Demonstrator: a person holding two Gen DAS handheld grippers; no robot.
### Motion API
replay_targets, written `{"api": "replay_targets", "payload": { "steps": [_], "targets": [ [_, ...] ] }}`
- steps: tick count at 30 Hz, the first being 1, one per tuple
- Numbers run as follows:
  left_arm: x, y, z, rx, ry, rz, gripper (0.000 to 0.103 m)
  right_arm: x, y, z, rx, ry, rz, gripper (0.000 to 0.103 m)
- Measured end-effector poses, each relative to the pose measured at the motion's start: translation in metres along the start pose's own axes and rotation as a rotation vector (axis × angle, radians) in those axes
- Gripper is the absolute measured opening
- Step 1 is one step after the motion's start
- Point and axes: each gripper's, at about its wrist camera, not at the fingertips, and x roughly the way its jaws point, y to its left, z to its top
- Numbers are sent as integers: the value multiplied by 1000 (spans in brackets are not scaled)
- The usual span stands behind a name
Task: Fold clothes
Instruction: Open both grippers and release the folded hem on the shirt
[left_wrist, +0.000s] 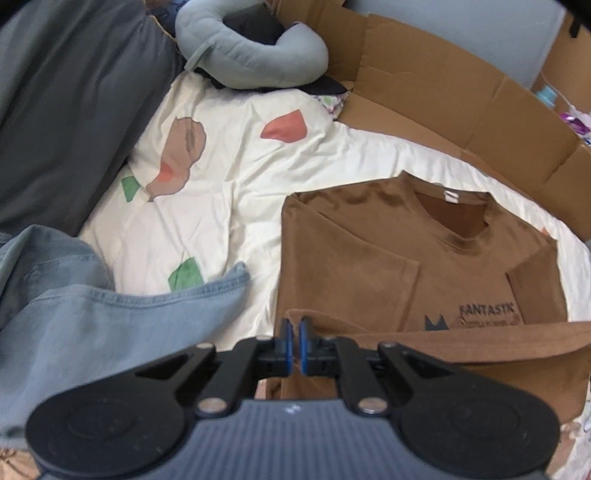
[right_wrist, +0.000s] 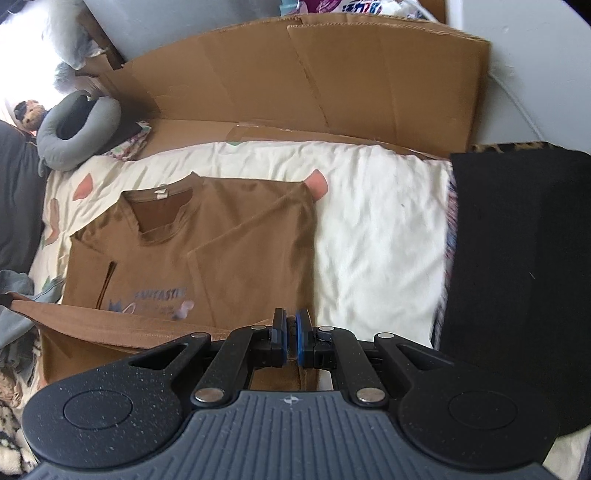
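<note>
A brown T-shirt (left_wrist: 388, 254) with dark "FANTASTIC" print lies face up on a cream bedsheet (left_wrist: 229, 177), both sleeves folded in. It also shows in the right wrist view (right_wrist: 229, 236). My left gripper (left_wrist: 294, 332) is shut on the shirt's bottom hem at its left corner and holds it lifted above the chest. My right gripper (right_wrist: 290, 325) is shut on the same hem at its right corner. The raised hem (left_wrist: 461, 339) stretches as a band between the two grippers.
Light blue jeans (left_wrist: 92, 317) lie at the left. A grey neck pillow (left_wrist: 251, 51) and flattened cardboard (left_wrist: 461, 96) lie behind the shirt. A dark grey cushion (left_wrist: 66, 103) is far left. A black folded item (right_wrist: 517, 266) sits right of the shirt.
</note>
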Motion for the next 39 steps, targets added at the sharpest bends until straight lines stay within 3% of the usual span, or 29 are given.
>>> {"api": "replay_targets", "payload": {
  "steps": [14,17,19,20,21,24,29,32,39],
  "targets": [
    [92,6,20,-43,3,3,6,104,-8,30,36,31,-39,4],
    [98,7,23,-40,-25,58,10,115,-10,30,1,-1,-50,8],
    [95,6,22,-34,-53,85,13,117,-10,28,-37,-49,-93,23],
    [92,5,20,-18,-68,86,14,115,-11,25,-36,-78,-90,40],
    [90,4,18,-3,-81,84,16,113,-13,23,-29,-107,-84,46],
    [86,3,9,27,-103,67,32,106,-19,13,11,-164,-85,47],
    [90,7,-9,-26,-89,102,34,100,-20,-5,-6,-154,-75,50],
    [90,7,-20,-71,-73,112,51,98,-21,-14,5,-144,-69,57],
    [96,0,-25,3,-68,98,54,101,-14,-23,-44,-134,-47,63]
  ]
}}
